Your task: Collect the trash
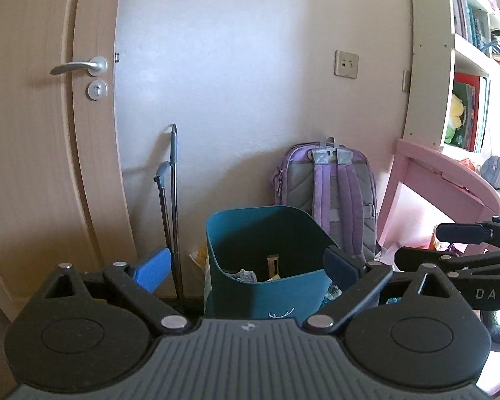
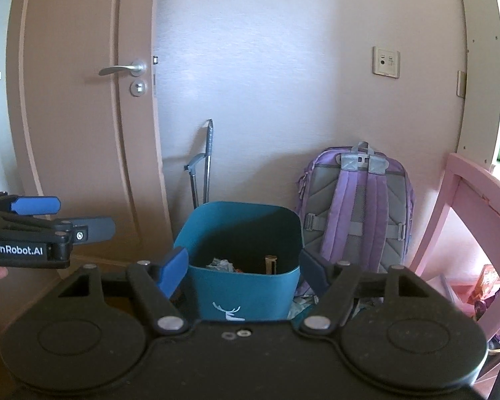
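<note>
A teal trash bin [image 1: 276,286] with a white deer mark stands on the floor by the wall; it also shows in the right wrist view [image 2: 246,286]. Crumpled paper [image 2: 221,264] and a brown stick-like piece [image 2: 270,264] lie inside it. My left gripper [image 1: 246,266] is open and empty, held in front of the bin; it shows from the side in the right wrist view [image 2: 83,220]. My right gripper [image 2: 243,266] is open and empty, also facing the bin; it shows in the left wrist view [image 1: 426,243]. More crumpled scraps [image 2: 305,301] lie on the floor right of the bin.
A purple backpack [image 2: 360,210] leans on the wall right of the bin. A grey pole and handle [image 1: 173,200] stand left of it. A wooden door [image 1: 33,133] is at left. A pink desk [image 1: 450,183] and bookshelf [image 1: 473,66] are at right.
</note>
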A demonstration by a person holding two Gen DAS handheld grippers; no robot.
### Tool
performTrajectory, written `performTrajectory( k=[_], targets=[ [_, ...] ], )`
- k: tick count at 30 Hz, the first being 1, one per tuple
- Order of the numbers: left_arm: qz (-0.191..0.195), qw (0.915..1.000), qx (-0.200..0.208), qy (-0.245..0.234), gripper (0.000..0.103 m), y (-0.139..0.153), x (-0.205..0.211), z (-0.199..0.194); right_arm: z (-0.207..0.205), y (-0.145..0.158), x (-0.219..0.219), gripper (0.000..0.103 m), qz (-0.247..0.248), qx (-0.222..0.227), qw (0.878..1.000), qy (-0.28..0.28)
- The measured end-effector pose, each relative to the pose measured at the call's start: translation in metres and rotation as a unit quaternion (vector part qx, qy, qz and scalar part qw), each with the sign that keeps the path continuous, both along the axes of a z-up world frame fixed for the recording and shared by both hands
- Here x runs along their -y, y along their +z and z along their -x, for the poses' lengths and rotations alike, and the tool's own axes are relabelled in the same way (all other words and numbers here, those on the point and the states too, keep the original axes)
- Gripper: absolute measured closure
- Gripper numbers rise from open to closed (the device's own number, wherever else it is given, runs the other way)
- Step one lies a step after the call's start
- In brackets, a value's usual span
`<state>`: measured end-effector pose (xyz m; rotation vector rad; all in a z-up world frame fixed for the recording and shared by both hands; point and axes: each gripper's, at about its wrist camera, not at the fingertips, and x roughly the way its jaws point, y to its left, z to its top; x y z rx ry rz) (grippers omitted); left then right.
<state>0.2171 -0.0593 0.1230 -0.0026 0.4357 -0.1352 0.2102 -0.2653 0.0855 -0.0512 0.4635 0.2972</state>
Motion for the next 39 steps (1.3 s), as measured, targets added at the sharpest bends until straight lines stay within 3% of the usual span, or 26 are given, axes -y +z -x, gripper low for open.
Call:
performTrajectory(
  k=[12, 19, 30, 39],
  targets=[
    [-0.022, 0.9997, -0.012, 0.006, 0.004, 0.000, 0.012, 0.028, 0.017, 0.001, 0.012, 0.028, -0.016, 0.000, 1.000, 0.002],
    [-0.040, 0.9992, -0.010, 0.003, 0.004, 0.016, 0.024, 0.032, 0.022, 0.013, 0.018, 0.028, -0.012, 0.003, 1.000, -0.009],
    [-0.007, 0.9999, 0.000, 0.009, 0.004, 0.044, 0.017, 0.029, 0.029, 0.028, 0.026, 0.028, -0.011, 0.021, 1.000, -0.013],
    [0.011, 0.9998, -0.001, 0.019, 0.003, 0.047, 0.012, 0.029, 0.036, 0.034, 0.027, 0.027, -0.010, 0.027, 1.000, -0.004]
  ],
)
